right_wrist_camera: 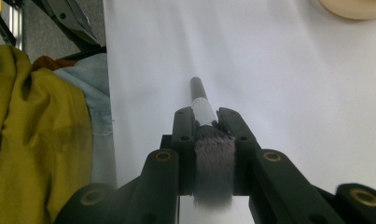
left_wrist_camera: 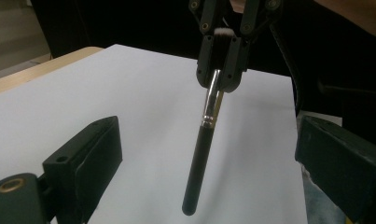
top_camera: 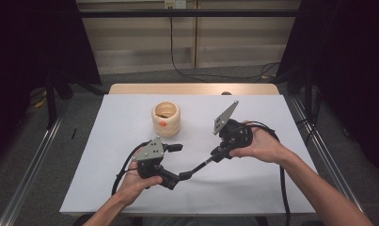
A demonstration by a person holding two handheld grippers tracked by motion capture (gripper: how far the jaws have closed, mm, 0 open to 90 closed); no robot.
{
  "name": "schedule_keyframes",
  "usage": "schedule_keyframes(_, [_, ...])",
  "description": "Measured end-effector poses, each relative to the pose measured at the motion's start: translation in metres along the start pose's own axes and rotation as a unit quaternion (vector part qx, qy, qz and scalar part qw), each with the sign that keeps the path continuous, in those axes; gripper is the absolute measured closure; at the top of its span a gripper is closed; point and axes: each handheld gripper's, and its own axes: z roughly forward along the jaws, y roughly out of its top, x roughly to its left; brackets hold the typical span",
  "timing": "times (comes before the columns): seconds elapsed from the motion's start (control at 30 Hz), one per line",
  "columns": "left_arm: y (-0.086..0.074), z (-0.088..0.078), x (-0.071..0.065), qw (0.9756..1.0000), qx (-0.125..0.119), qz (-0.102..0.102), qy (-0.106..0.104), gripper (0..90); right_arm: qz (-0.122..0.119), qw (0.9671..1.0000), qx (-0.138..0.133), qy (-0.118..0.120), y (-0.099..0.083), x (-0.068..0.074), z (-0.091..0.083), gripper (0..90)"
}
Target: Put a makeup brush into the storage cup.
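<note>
The right gripper [left_wrist_camera: 221, 65] is squeezing a makeup brush [left_wrist_camera: 202, 144] by its soft hairs; it could be slipping out. The left gripper [left_wrist_camera: 209, 163] is waiting wide open.

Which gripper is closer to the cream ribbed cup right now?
Left. The left gripper sits just below the cream cup, jaws open. The right gripper, shut on the makeup brush, is farther off to its lower right.

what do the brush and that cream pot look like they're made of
Brush: matte black handle, likely wood or plastic; shiny silver metal-looking ferrule; soft dark bristles with pale tips. Pot: cream, ribbed, smooth, perhaps ceramic or plastic; the look leaves it open.
</note>
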Motion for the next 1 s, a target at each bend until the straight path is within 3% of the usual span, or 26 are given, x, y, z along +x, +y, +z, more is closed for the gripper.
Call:
schedule_keyframes(0.43, [0.000,0.019,-0.004,0.9995,0.007,-0.005,-0.031,11.5,-0.014,0.9981,0.059,0.004,0.019,0.006,-0.003,76.8])
schedule_keyframes(0.63, [0.001,0.021,-0.006,0.9997,0.013,-0.004,-0.020,12.5,-0.021,0.9982,0.054,0.015,0.022,0.007,-0.003,76.8])
schedule_keyframes(0.73, [0.001,0.022,-0.005,0.9995,0.017,-0.003,-0.024,19.7,-0.021,0.9982,0.053,0.017,0.023,0.008,-0.004,76.8])
schedule_keyframes(0.83, [0.000,0.024,-0.004,0.9989,0.037,0.006,-0.027,30.5,-0.025,0.9980,0.055,0.018,0.024,0.009,-0.003,76.8])
schedule_keyframes(1.0, [0.000,0.028,-0.001,0.9986,0.038,0.004,-0.036,44.4,-0.029,0.9978,0.056,0.022,0.025,0.011,-0.001,76.8])
